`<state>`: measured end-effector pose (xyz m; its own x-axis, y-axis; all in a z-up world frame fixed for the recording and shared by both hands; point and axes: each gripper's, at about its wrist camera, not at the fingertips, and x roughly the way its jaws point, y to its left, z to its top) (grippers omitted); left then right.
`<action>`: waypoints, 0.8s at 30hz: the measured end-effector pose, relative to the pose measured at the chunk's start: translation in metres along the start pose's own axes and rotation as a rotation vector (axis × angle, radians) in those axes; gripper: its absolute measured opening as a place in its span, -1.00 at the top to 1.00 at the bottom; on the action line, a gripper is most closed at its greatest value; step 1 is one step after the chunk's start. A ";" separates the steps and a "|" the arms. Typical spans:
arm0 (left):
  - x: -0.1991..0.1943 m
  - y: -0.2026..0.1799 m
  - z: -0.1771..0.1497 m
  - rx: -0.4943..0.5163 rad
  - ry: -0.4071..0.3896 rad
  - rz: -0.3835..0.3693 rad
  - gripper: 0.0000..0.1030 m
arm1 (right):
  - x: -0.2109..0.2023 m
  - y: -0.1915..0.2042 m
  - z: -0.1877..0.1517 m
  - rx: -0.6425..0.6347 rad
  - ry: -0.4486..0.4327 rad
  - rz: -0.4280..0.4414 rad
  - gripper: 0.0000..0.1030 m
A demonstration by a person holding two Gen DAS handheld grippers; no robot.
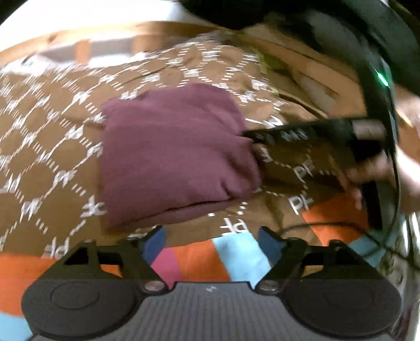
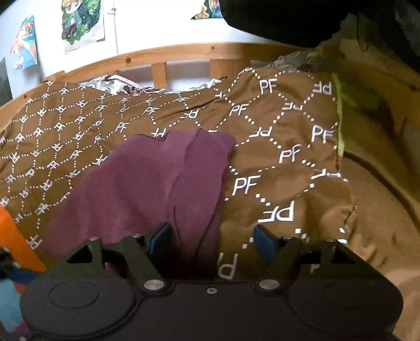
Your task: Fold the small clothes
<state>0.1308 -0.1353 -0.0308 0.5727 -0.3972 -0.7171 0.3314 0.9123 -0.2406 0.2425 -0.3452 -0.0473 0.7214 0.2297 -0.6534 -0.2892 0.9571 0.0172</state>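
A maroon garment point(image 1: 173, 154) lies folded into a rough rectangle on the brown patterned bedcover point(image 1: 47, 147). My left gripper point(image 1: 212, 236) is open and empty, just in front of the garment's near edge. In the left wrist view my right gripper point(image 1: 252, 136) reaches in from the right and touches the garment's right edge. In the right wrist view the maroon garment point(image 2: 147, 188) runs up from between the open fingers of my right gripper point(image 2: 210, 238), with its near edge between the blue pads.
A striped orange, blue and pink cloth point(image 1: 199, 262) lies at the near edge. A wooden bed rail point(image 2: 162, 56) runs along the back, with posters point(image 2: 81, 23) on the wall. A tan blanket point(image 2: 380, 209) lies right. A black cable point(image 1: 391, 162) hangs at right.
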 end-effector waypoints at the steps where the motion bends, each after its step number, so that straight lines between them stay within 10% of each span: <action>1: -0.002 0.006 0.001 -0.037 0.006 0.009 -0.75 | -0.001 0.001 -0.001 -0.008 -0.005 -0.007 -0.49; 11: -0.004 0.045 0.007 -0.260 0.092 0.085 -0.98 | -0.012 0.002 -0.011 0.036 -0.011 -0.066 -0.82; 24: -0.004 0.053 -0.001 -0.292 0.155 0.151 -0.99 | -0.019 0.000 -0.016 0.069 0.006 -0.079 -0.99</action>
<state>0.1457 -0.0855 -0.0413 0.4708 -0.2559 -0.8443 0.0105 0.9585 -0.2847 0.2186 -0.3527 -0.0466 0.7365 0.1521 -0.6591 -0.1876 0.9821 0.0171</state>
